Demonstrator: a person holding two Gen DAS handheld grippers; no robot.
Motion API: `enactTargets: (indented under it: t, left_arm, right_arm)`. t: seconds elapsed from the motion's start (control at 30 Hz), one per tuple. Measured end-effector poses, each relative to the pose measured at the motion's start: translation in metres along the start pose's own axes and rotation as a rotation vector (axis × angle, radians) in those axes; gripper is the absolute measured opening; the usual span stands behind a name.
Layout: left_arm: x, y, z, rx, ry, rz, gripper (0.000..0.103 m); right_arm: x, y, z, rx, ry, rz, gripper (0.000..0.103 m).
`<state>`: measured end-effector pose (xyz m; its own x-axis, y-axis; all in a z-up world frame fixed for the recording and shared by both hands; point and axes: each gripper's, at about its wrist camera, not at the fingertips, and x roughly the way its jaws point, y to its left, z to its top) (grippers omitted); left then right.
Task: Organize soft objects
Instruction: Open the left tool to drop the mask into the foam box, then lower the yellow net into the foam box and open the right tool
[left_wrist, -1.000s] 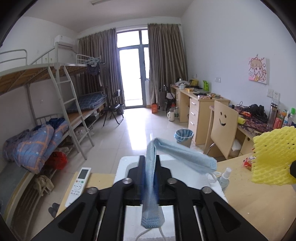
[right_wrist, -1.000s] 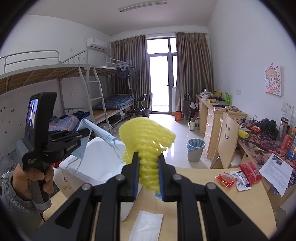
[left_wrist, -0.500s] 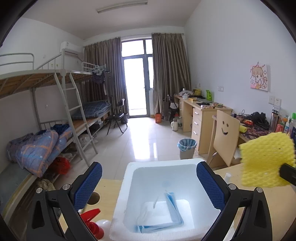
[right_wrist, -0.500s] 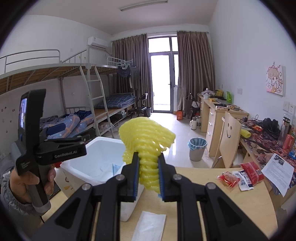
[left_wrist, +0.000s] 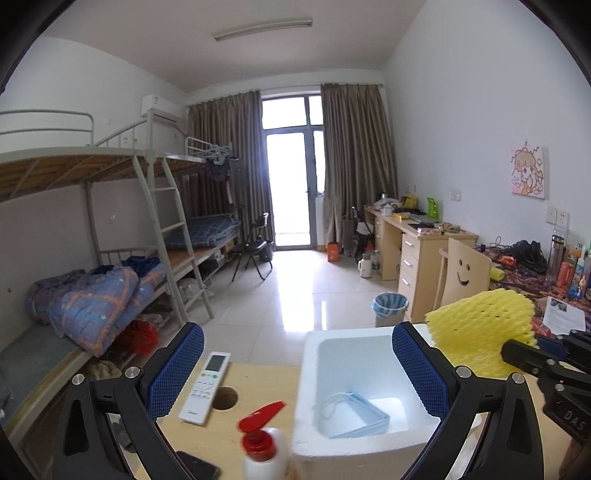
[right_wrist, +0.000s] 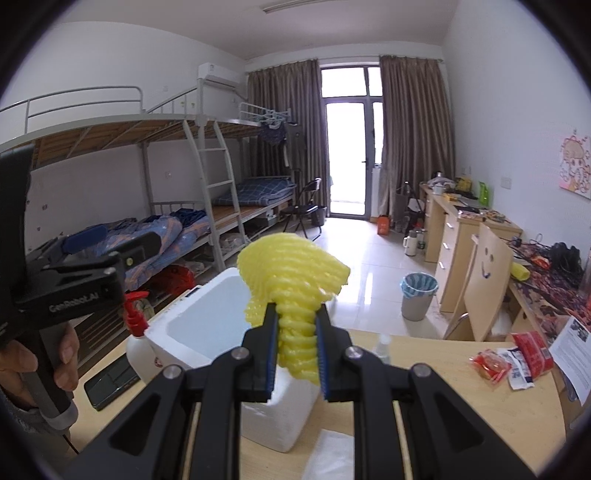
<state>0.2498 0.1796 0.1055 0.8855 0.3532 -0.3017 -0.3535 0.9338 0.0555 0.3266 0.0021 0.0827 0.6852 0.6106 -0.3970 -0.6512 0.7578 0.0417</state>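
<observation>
Released a second ago, the blue face mask (left_wrist: 354, 417) now lies on the floor of the white foam box (left_wrist: 306, 373), and the left gripper (left_wrist: 295, 365), which had pinched it, stands spread wide with nothing between its blue pads (left_wrist: 177, 365). Those pads straddle the box's left wall, one over the tabletop (left_wrist: 258, 376), the other over the box's right rim. Its black body, seen from the right wrist camera, carries the brand "GenRobot.AI", and a hand (right_wrist: 40, 365) grips its handle.

At the box's right edge the right gripper (right_wrist: 295, 347) is clenched on a yellow foam net sleeve (right_wrist: 291, 280), which fans out above the box's near corner.

Left of the box lie a white remote control (left_wrist: 205, 391) and a dark phone (right_wrist: 110, 380); against its near-left corner stands a white bottle with a red pump (left_wrist: 260, 439). Red snack packets (right_wrist: 509, 358) and a printed sheet (right_wrist: 576, 350), text too small to read, lie well right of the box.
</observation>
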Motion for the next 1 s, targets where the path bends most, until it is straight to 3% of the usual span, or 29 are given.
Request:
enactTargets:
  t: [0.4,0.8,0.83,0.9,1.0]
  left_arm:
    - [-0.013,0.027,-0.007,-0.005,0.003,0.069,0.102]
    - [-0.021,0.033,-0.008,-0.017,-0.008,0.087,0.102]
    - [-0.022,0.033,-0.008,-0.018,-0.011,0.09,0.102]
    - [-0.022,0.035,-0.009,-0.019,-0.009,0.088,0.102]
    - [-0.023,0.037,-0.01,-0.023,-0.008,0.091,0.102]
  right_arm:
    - [0.031,0.02,0.004,-0.02,0.034,0.081,0.022]
    - [0.039,0.024,0.0,-0.02,0.062,0.072,0.023]
    - [0.04,0.024,0.001,-0.019,0.064,0.07,0.025]
    - [0.041,0.026,0.003,-0.014,0.068,0.085,0.044]
    - [0.042,0.029,0.003,-0.021,0.067,0.081,0.063]
